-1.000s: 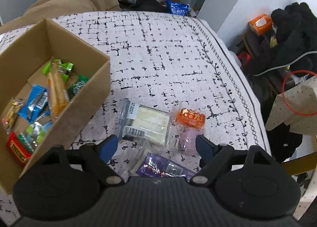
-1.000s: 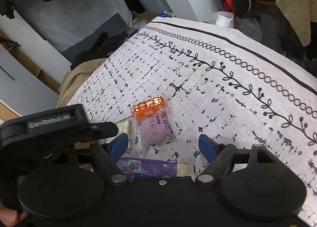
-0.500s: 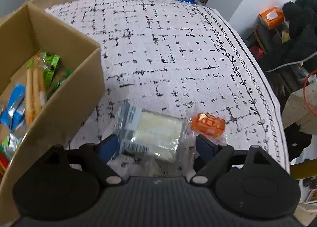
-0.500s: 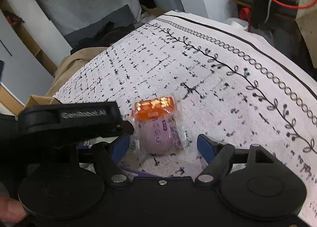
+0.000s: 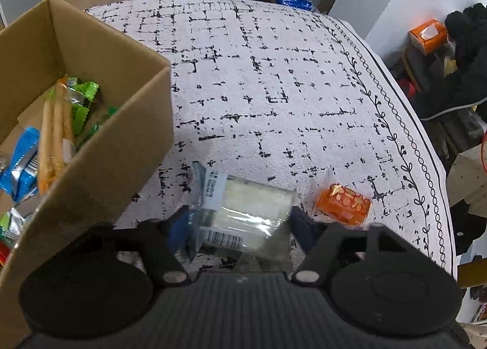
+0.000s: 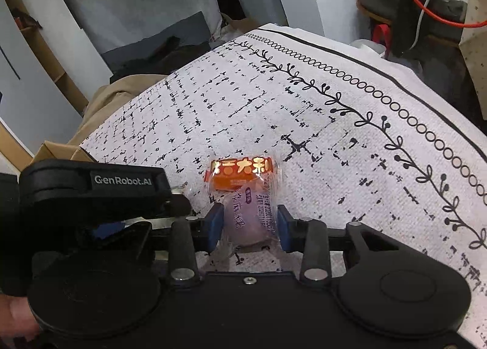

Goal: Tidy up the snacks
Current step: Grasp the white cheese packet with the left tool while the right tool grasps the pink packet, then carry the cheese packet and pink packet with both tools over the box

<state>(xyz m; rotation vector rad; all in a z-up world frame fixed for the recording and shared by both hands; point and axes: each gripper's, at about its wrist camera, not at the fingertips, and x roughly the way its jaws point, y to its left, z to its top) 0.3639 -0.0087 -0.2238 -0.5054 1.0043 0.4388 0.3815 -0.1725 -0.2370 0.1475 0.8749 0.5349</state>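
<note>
Clear-wrapped white bars [image 5: 243, 212] pinched in left gripper [image 5: 237, 227], purple mochi packet [image 6: 248, 221] in right gripper [image 6: 248, 227], jaws just closed, presumably bound for cardboard box [image 5: 121, 154].

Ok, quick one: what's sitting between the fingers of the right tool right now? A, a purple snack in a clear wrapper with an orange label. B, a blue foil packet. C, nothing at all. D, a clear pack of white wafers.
A: the right tool has just been closing, and its blue pads press both sides of the purple snack with the orange label on the tablecloth.
</note>
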